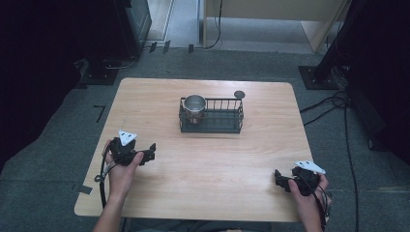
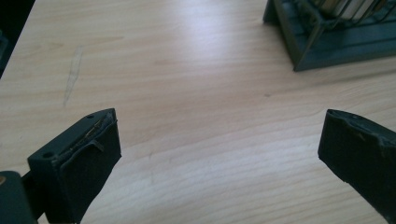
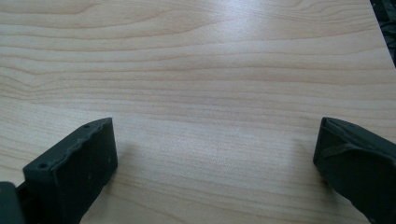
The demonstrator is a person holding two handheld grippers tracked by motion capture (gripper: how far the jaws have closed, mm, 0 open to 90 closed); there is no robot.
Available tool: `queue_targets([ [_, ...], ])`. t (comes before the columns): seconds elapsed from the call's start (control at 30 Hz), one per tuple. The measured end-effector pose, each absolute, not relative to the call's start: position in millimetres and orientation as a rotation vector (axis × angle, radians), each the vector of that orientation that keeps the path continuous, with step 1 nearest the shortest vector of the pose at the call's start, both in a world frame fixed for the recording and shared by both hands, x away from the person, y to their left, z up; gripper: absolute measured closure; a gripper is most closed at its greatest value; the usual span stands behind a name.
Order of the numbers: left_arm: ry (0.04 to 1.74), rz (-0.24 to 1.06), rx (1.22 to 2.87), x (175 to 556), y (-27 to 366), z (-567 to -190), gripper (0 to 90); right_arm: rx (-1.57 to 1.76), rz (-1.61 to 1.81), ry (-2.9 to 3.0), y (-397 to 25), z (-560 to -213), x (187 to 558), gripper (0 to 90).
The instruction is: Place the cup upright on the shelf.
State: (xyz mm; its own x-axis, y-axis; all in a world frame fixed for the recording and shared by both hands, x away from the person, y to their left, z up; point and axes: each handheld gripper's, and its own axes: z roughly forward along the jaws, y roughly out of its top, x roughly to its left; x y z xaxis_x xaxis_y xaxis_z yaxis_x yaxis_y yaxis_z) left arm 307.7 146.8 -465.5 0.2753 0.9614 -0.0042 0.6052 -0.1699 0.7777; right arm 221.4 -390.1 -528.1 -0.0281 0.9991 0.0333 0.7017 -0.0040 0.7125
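Both tongs, left and right, gape wide, holding nothing.

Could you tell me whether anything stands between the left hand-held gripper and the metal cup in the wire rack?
Only the wire rack itself: the metal cup sits inside its left end. Bare table lies between the left hand-held gripper and the rack.

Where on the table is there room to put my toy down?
The widest bare patch of table lies between the left gripper and right gripper, in front of the rack. Strips beside the rack are free too. It is crowded at the rack, where the cup sits, with a disc behind.
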Motion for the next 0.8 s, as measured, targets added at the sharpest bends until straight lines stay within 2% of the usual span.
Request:
queue_targets([
  [0.53,1.547,0.633,1.812,279,191,-493,0.0,1.754,0.778,1.781,-390,-528,221,0.0],
  [0.8,1.587,0.667,1.862,260,204,-507,0.0,1.754,0.778,1.781,-390,-528,221,0.0],
])
